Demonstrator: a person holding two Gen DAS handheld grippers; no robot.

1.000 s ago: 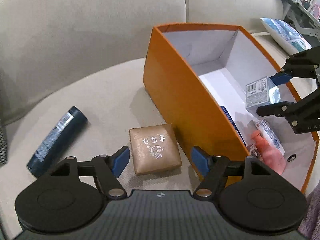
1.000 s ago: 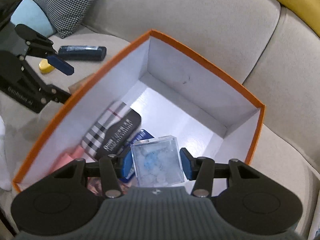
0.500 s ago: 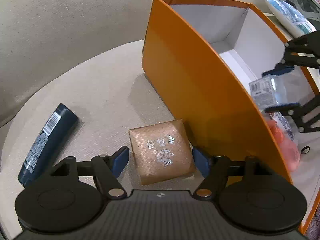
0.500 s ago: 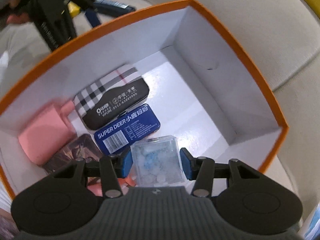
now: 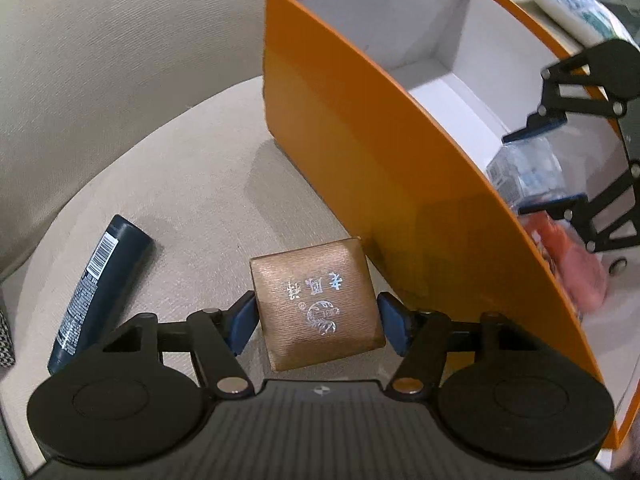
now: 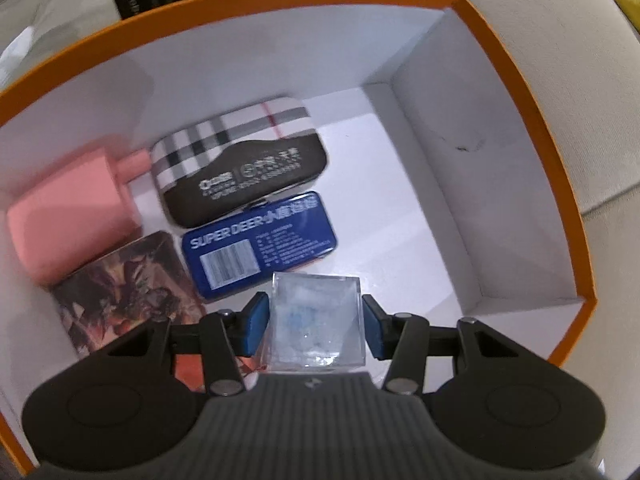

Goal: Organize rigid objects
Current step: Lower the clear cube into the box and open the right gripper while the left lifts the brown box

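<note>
A home living room. A beige upholstered sofa (image 5: pixel 132 80) carries everything. A patterned cushion (image 5: pixel 576 4) lies at the sofa's far edge.

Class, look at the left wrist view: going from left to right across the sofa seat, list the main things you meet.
Dark blue tube → bronze square box, between the left claw's pads → orange storage box → clear plastic box held in the right claw.

left jaws closing around bronze box (image 5: pixel 318 304); clear box (image 6: pixel 316 322) seemingly lowered.
</note>
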